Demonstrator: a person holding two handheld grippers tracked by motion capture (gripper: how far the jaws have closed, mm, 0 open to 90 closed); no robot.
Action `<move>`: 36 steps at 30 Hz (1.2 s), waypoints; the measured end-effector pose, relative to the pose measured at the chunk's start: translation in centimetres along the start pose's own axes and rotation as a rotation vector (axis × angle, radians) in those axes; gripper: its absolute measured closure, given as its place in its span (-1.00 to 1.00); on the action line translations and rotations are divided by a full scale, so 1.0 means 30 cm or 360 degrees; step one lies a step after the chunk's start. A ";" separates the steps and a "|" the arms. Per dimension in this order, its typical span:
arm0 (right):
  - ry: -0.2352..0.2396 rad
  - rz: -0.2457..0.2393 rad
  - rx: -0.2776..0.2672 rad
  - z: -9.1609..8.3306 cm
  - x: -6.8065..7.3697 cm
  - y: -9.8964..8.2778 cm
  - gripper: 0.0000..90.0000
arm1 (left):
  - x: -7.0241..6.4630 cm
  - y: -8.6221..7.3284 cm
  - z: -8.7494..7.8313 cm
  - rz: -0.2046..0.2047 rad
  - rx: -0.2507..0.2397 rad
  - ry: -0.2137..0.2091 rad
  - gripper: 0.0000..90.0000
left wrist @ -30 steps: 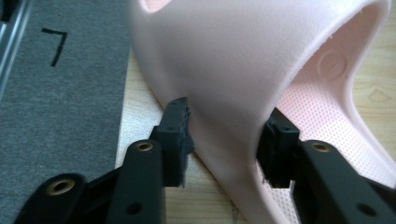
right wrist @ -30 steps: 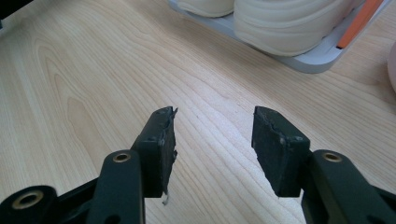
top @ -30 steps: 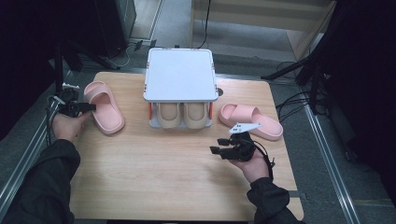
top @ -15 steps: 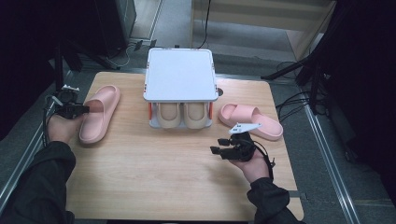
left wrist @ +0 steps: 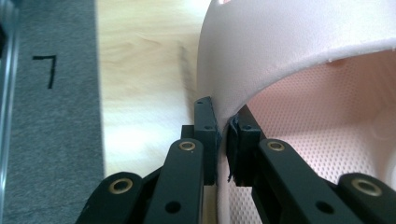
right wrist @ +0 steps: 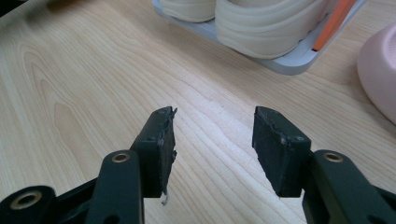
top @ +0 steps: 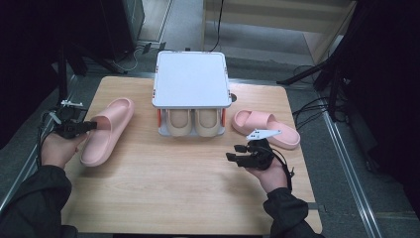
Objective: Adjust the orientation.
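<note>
Two low hands: left gripper (top: 90,125) clamped on pink slipper (top: 106,130) strap, right gripper (top: 233,152) apart.

So the shoe rack (top: 190,79) sits at the table's (top: 163,198) back middle with a pair of slippers (top: 193,122) inside. One slipper (top: 106,130) lies left of it, another slipper (top: 267,127) right.

High view overhead, forward-down; gripper views close along table (top: 148,198)
</note>
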State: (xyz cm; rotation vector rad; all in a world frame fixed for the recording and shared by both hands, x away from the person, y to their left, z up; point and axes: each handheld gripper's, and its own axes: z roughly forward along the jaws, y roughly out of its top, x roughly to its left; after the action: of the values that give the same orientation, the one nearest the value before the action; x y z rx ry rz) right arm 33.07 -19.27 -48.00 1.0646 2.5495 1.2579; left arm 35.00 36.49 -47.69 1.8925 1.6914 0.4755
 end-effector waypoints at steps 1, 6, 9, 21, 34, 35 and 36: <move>-0.0003 -0.0001 0.0001 -0.001 -0.001 0.001 0.09 | -0.017 -0.013 -0.019 0.0020 -0.0009 -0.0016 0.86; -0.0012 0.0006 -0.0004 0.000 -0.006 0.007 0.09 | -0.107 -0.069 -0.095 0.0111 -0.0020 -0.0077 0.86; -0.0006 -0.0001 -0.0006 0.003 -0.004 0.011 0.09 | -0.166 -0.095 -0.129 0.0192 -0.0022 -0.0098 0.86; 0.0018 0.0026 -0.0018 0.017 0.007 0.026 0.07 | -0.405 -0.167 -0.145 0.0387 -0.0008 -0.0295 0.86; 0.0035 -0.0050 0.0017 0.050 0.057 0.031 0.08 | -0.623 -0.175 -0.042 0.0590 0.0134 -0.0430 0.85; 0.0037 -0.0054 0.0018 0.054 0.061 0.032 0.08 | -0.631 -0.176 -0.035 0.0595 0.0141 -0.0429 0.85; 0.0044 -0.0064 0.0020 0.059 0.066 0.033 0.09 | -0.636 -0.177 -0.030 0.0592 0.0141 -0.0426 0.84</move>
State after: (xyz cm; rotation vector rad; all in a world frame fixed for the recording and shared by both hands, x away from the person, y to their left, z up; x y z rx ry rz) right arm 32.78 -16.45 -48.03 1.0002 2.5888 1.2567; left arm 27.51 18.15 -48.36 2.2343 1.2117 0.2728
